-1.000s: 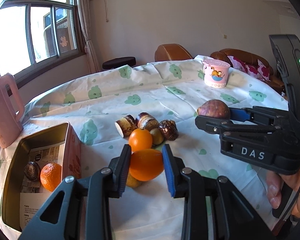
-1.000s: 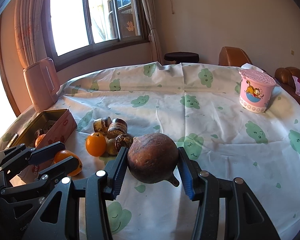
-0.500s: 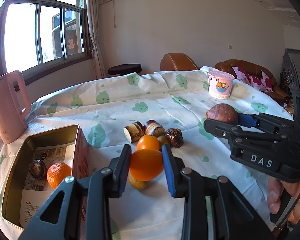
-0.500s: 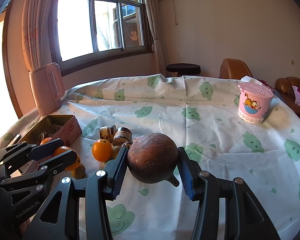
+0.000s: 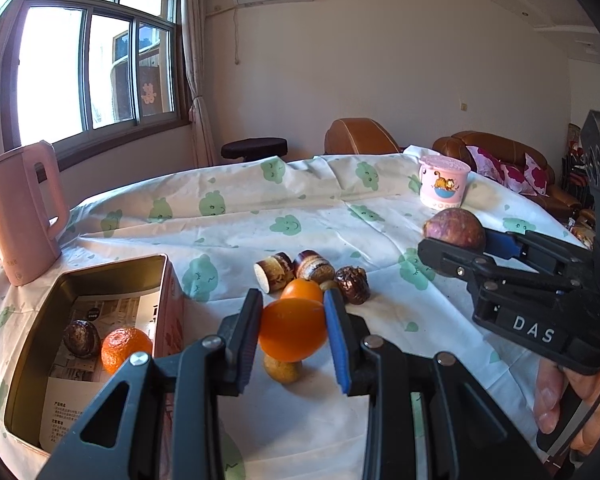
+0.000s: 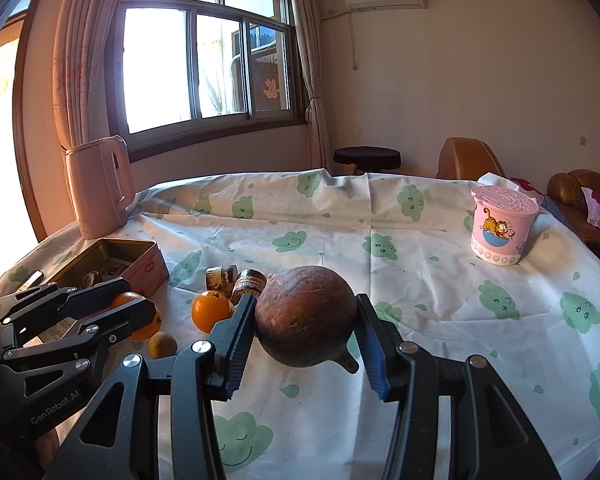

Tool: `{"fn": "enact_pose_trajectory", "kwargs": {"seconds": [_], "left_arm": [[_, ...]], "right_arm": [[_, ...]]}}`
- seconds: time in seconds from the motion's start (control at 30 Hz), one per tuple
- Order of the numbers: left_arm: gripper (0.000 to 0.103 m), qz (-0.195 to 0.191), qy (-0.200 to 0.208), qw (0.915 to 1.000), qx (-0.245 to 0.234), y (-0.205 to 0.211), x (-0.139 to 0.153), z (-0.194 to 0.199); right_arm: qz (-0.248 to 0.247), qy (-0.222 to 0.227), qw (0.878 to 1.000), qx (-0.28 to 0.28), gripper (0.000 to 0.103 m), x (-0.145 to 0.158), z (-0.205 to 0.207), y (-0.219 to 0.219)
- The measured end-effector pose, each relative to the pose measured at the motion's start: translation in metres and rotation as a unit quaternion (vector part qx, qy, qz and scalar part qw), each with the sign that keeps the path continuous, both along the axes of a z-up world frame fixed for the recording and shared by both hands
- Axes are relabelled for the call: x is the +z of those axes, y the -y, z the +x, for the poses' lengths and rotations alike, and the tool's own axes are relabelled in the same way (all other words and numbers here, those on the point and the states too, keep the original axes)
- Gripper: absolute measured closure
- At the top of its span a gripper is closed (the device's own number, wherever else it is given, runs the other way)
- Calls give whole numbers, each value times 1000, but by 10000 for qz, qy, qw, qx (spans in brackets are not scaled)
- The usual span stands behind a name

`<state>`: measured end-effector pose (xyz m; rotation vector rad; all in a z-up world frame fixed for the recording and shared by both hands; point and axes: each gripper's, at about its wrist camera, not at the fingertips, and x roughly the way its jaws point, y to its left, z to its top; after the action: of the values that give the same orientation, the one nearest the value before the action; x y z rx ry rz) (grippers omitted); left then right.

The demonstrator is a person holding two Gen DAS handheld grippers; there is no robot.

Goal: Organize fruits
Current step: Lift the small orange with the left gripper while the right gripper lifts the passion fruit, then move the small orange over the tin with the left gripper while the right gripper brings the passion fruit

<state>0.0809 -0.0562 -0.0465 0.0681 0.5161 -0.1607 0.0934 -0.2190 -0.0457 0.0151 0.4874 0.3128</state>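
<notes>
My left gripper point(image 5: 293, 332) is shut on an orange point(image 5: 293, 336) and holds it above the table, right of the open metal tin point(image 5: 20, 356). The tin holds a tangerine point(image 5: 126, 348) and a dark round fruit point(image 5: 81, 338). My right gripper point(image 6: 306, 330) is shut on a brown-purple round fruit point(image 6: 306, 316), lifted over the table; it shows in the left wrist view point(image 5: 454, 230) too. On the cloth lie another orange point(image 5: 302, 290), a small brown fruit point(image 5: 283, 370) and several dark cut pieces point(image 5: 312, 268).
A pink kettle point(image 5: 20, 212) stands behind the tin at the table's left edge. A pink cartoon cup point(image 6: 502, 226) stands far right. The table point(image 6: 420, 280) has a white cloth with green prints. Sofas and a stool are beyond it.
Both grippers have risen with their fruits; the table looks lower in both views. The small brown fruit under the held orange now shows clearly.
</notes>
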Motion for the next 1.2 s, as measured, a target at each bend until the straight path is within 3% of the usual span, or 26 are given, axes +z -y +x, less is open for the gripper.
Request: {"fn": "enact_pose_trajectory", "kwargs": {"seconds": [1.2], "left_arm": [[70, -259, 580, 9975, 295, -15, 10, -18]], "right_arm": [[-12, 650, 9979, 0, 52, 8, -23, -2]]}}
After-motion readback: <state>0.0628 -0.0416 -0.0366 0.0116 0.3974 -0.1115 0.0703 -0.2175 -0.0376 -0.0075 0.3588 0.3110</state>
